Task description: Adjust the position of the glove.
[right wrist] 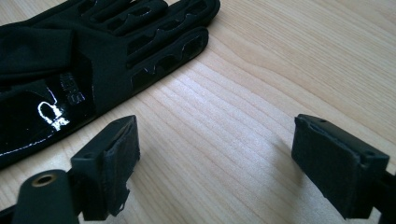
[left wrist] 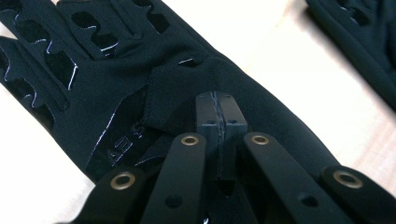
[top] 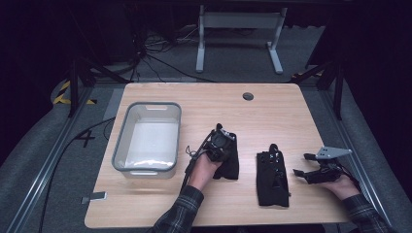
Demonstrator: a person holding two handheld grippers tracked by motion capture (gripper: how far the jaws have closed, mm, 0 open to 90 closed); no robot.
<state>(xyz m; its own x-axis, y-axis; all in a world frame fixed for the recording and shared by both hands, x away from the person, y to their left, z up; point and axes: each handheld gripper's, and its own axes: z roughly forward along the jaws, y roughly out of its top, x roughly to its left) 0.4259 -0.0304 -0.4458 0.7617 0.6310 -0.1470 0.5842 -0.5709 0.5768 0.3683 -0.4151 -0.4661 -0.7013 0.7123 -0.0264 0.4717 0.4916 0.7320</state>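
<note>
Two black gloves lie flat on the wooden table [top: 272,116]. The left glove [top: 232,165] lies under my left gripper [top: 222,137]. In the left gripper view that gripper [left wrist: 218,114] is shut, its tips down against a raised flap on the back of the glove [left wrist: 116,93]; I see no fabric between the pads. The other glove [top: 272,175] lies in the middle front, and its edge shows as the second glove [left wrist: 364,42]. My right gripper [top: 300,165] rests low to its right, open [right wrist: 215,172], with bare wood between its pads and the glove [right wrist: 93,60] just to the side.
A grey-rimmed white bin [top: 121,145] stands on the table's left side with nothing visible inside. A round cable hole [top: 248,96] sits near the far edge. A small grey tag [top: 94,197] lies at the front left corner. Bare wood stretches across the back.
</note>
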